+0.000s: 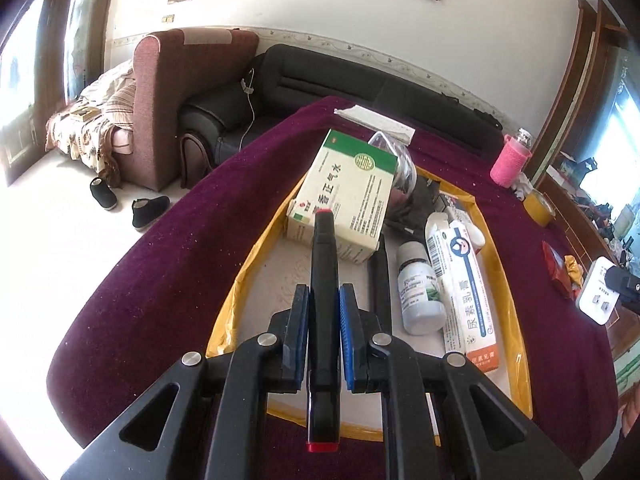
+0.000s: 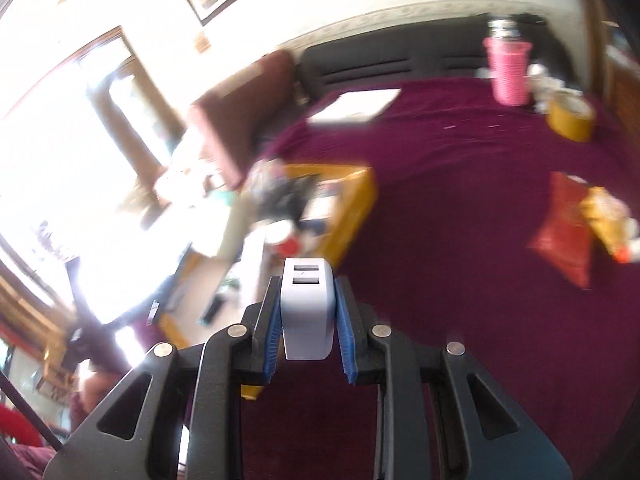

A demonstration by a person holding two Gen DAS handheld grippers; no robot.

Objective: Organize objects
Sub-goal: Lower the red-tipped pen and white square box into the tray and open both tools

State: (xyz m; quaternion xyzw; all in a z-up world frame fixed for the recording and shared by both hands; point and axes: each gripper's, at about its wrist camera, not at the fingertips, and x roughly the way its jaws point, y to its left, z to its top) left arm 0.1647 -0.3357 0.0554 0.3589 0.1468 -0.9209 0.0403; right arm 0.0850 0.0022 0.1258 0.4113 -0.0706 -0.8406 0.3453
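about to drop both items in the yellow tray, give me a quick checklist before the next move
1. Left gripper shut on the black marker: ok.
2. Right gripper shut on the white usb charger: ok.
3. Marker over the yellow tray: ok.
4. Bare tray floor on the left side for the marker: ok.
5. Charger over the tray: not ok, it is over the purple cloth beside it.
6. Free spot for the charger: cannot tell, the right view is blurred.
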